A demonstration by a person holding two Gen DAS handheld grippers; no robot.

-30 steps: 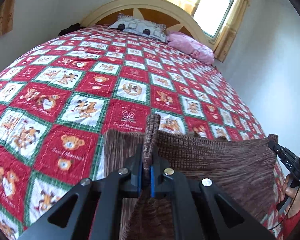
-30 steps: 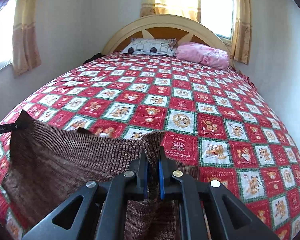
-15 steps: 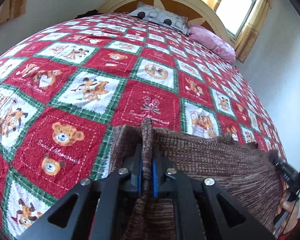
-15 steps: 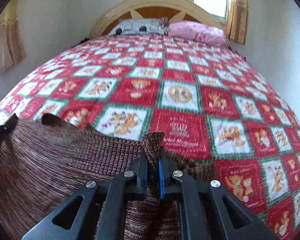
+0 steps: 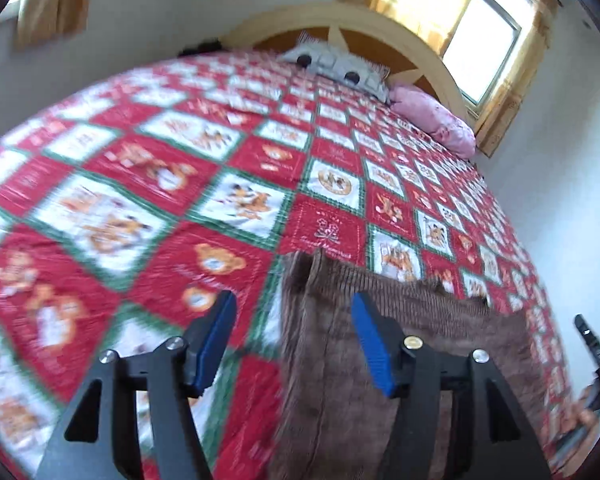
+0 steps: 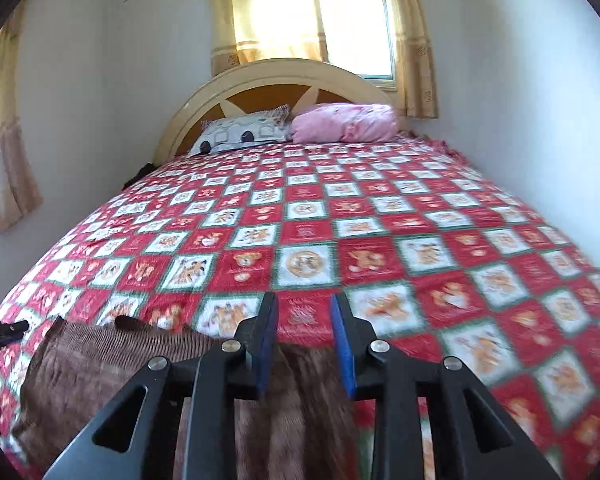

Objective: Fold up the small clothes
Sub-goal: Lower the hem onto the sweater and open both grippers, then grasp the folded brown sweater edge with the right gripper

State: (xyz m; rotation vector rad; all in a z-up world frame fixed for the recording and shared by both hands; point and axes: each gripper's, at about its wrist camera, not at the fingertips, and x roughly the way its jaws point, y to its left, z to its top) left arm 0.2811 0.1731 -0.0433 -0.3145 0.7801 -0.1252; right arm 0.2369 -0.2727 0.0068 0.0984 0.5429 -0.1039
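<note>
1. Fingers of left gripper, left wrist view: blue pads are seen spread wide, jaws having just been opening. Nothing is pinched. The brown knit garment is laid flat on the patchwork quilt, its near left corner below and between the pads, not pressed by either.
2. Same view: the garment's long axis is judged to run sideways, from under this gripper toward the right gripper, glimpsed at the right edge. A raised ridge is noted at the left corner; frame is blurred, so finer detail cannot be told.
3. Right wrist view: the right gripper's pads are parted narrowly, jaws having just been opening. No cloth is clamped; the garment's right corner sits just beneath them.
4. Same view: the garment extends leftward to the left gripper's tip at the left edge. Each hand is nearest its own corner, so a re-grip for the next fold is judged equally reachable by both.
</note>
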